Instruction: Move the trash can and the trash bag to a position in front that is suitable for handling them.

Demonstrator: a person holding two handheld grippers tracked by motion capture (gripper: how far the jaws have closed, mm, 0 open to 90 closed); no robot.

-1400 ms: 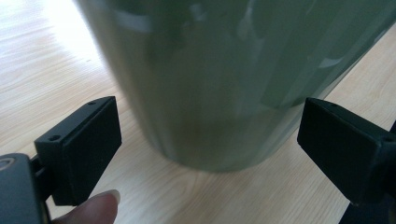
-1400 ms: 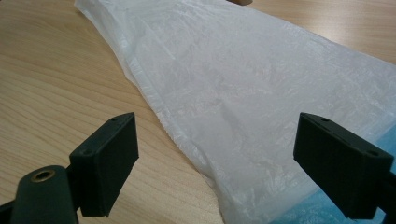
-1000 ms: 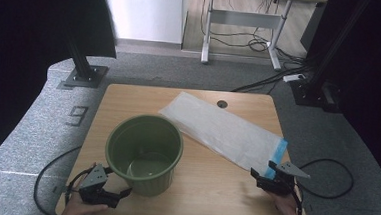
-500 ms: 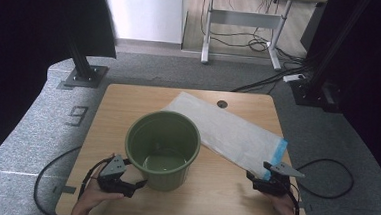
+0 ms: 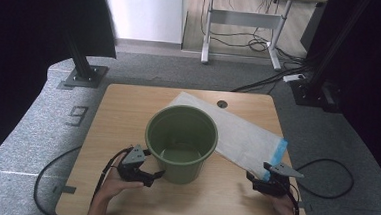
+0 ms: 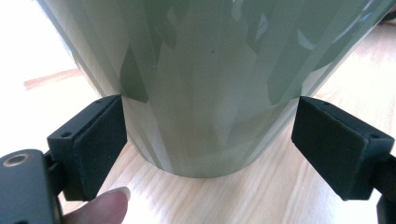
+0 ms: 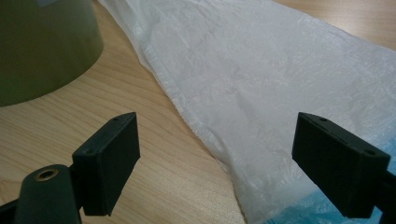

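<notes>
Bucket point(image 5: 181, 142), green, upright, stands at the middle of the desk point(image 5: 128, 108) in the high view, its far right edge overlapping the near corner of a white plastic bag point(image 5: 246, 138) that lies flat with its long axis running from upper centre of the frame down to lower right, blue strip at the lower-right end. Left claw point(image 5: 149, 172) sits just left of and below the bucket's base; in the left gripper view its jaws stand apart on either side of the bucket's point(image 6: 205, 84) lower wall, the left pad touching or all but touching, the right pad with a slight gap, so not yet clamped. Bucket lies straight ahead of this claw, and the left hand is clearly the nearer one. Right claw point(image 5: 261, 184) rests at lower right of the frame, jaws apart with nothing between them; the right gripper view shows the bag point(image 7: 261, 93) ahead and the bucket point(image 7: 42, 46) at upper left, well apart from the pads. Versus one second ago: bucket has moved right, from left of centre toward the middle and onto the bag's corner, with the left claw following; right claw is nearly unchanged.
</notes>
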